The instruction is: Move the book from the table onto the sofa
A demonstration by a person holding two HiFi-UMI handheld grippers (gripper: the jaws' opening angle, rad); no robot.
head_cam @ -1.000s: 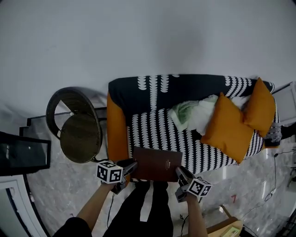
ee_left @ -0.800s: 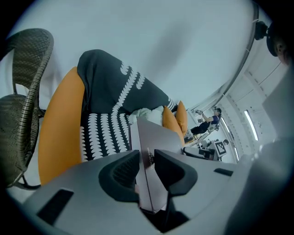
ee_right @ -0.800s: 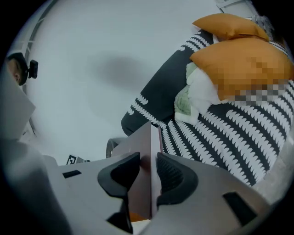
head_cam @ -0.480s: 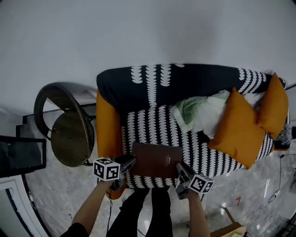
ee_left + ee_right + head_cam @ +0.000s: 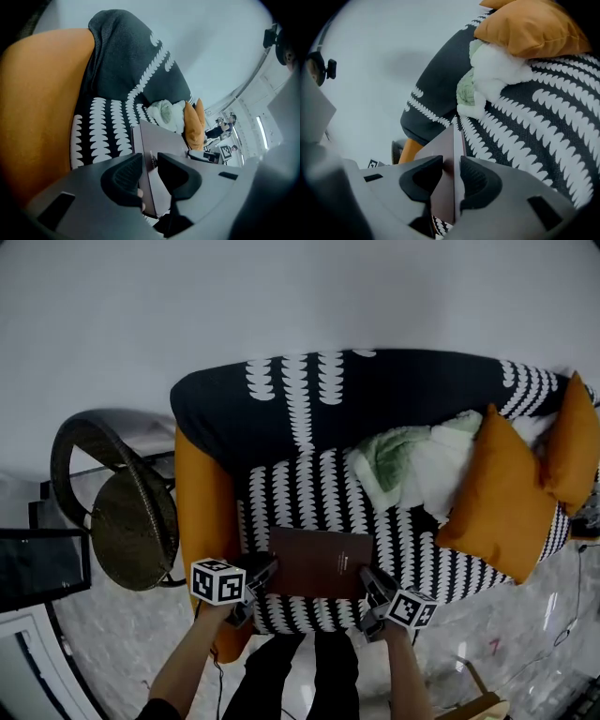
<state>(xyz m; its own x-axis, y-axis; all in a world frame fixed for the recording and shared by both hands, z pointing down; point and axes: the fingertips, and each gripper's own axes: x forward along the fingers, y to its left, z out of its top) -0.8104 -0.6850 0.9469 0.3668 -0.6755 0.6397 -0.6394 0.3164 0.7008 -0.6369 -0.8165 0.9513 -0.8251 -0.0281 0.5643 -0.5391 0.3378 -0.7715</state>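
- Black-and-white patterned fabric sofa (image 5: 309,493), orange arms: fills centre.
- Flat dark-brown hardcover book (image 5: 319,563): over seat's 6 o'clock edge. Placing step; next, probably lower flat and release.
- Left gripper (image 5: 261,573), right gripper (image 5: 367,585): part-closed, clamping book's 9 and 3 o'clock edges.

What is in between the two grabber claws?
The brown book, in the head view: the left gripper and the right gripper each clamp one side, over the sofa.
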